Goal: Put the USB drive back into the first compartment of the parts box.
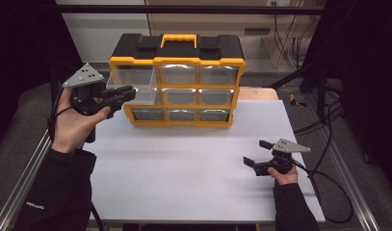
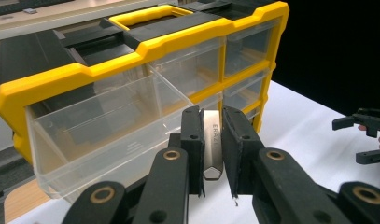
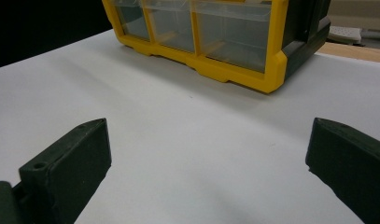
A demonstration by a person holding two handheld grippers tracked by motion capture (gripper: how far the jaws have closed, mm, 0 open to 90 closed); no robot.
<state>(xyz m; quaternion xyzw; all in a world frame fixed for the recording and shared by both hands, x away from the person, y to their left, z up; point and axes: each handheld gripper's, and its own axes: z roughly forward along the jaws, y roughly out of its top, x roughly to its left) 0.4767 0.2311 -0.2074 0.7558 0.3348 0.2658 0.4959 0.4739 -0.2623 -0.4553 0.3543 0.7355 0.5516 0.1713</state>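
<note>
A yellow and black drawer cabinet [image 1: 176, 45] stands at the back of the white table [image 1: 184, 163]. Its top left clear drawer [image 1: 133, 79] is pulled out. My left gripper [image 1: 128, 92] hovers at that drawer's front edge, shut on a small grey eraser [image 2: 212, 149] that stands upright between the jaws. In the left gripper view the open drawer [image 2: 99, 126] looks empty just beyond the left gripper [image 2: 212, 112]. My right gripper [image 1: 255, 152] rests low at the table's right side, open, with nothing between its jaws. The right gripper [image 3: 208, 135] points toward the cabinet [image 3: 234, 70].
The other clear drawers [image 1: 198, 94] are pushed in. A yellow carry handle [image 1: 178, 38] tops the cabinet. Metal rails [image 1: 20, 178] run along both table sides, and cables [image 1: 328, 187] trail off at the right. White tabletop lies in front of the cabinet.
</note>
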